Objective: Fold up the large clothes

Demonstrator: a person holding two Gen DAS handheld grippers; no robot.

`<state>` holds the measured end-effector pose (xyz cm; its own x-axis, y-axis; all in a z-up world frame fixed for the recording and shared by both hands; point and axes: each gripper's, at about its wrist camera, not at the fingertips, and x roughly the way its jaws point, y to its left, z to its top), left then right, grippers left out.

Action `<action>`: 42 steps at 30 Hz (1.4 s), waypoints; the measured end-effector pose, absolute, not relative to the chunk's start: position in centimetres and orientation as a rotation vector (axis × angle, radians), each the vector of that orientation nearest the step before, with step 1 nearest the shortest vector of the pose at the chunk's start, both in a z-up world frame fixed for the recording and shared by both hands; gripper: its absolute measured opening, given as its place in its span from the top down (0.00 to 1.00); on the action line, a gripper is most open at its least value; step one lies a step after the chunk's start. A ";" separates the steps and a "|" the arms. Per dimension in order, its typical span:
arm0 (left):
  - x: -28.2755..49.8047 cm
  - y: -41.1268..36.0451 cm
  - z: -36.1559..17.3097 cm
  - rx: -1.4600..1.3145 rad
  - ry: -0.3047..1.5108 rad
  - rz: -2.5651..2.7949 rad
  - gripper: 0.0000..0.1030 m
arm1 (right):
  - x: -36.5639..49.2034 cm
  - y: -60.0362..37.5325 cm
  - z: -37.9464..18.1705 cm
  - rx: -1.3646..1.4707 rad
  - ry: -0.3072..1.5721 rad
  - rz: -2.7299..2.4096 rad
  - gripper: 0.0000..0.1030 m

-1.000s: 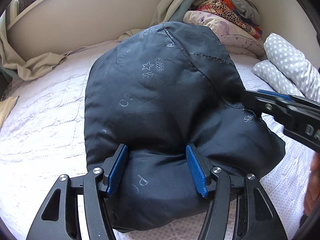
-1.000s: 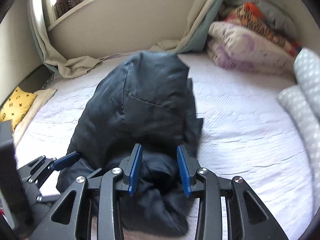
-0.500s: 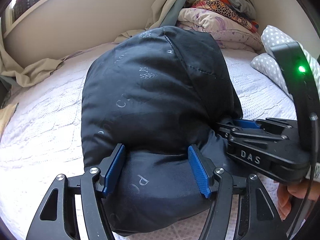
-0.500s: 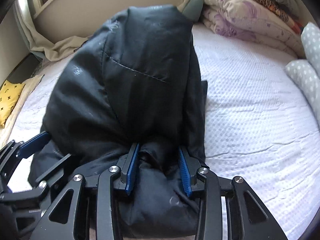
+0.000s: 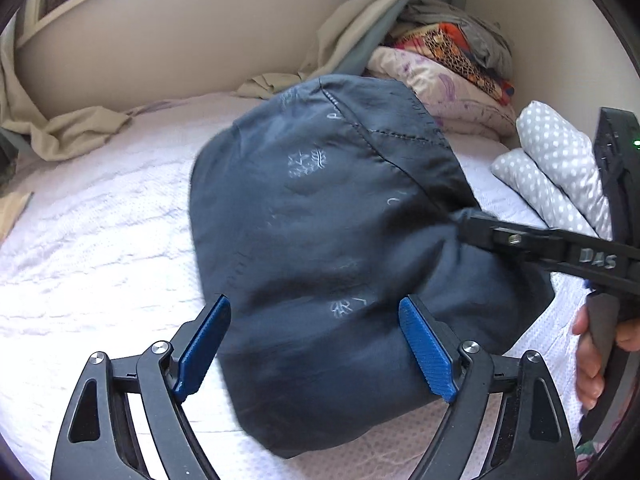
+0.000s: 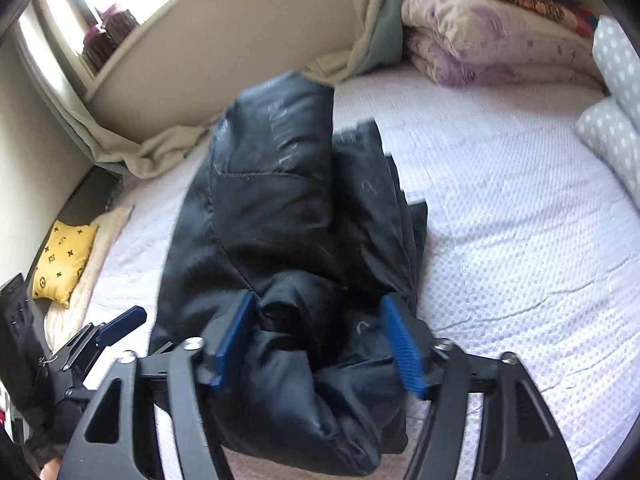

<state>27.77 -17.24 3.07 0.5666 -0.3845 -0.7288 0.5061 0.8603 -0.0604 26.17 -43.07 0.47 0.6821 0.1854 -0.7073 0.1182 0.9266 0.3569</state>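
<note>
Jaws just sprung wide on both sides: left gripper [image 5: 314,346] parted around the near edge of the jacket [image 5: 340,240], pads clear of cloth; right gripper [image 6: 316,346] likewise spread, straddling the bunched near end, seemingly no squeeze. Letting go after a fold, by the look. Jacket a dark puffy bundle mid-bed [image 5: 100,240], pillows [image 5: 556,168] beyond. Next, probably: back out without snagging, then pat flat.

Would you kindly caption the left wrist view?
Left gripper, jaws just opened, straddles the folded dark jacket on the white bedspread.
</note>
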 end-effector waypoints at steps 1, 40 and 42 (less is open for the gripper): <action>27.7 -16.8 3.4 0.168 0.807 -0.525 0.14 | 26.1 -42.9 0.9 0.387 0.816 0.041 0.27; 27.4 -13.0 5.4 0.158 0.792 -0.547 0.14 | 27.7 -38.0 3.3 0.275 0.875 0.177 0.51; 27.2 -13.1 5.5 0.173 0.783 -0.552 0.14 | 27.8 -39.2 1.8 0.309 0.930 0.140 0.63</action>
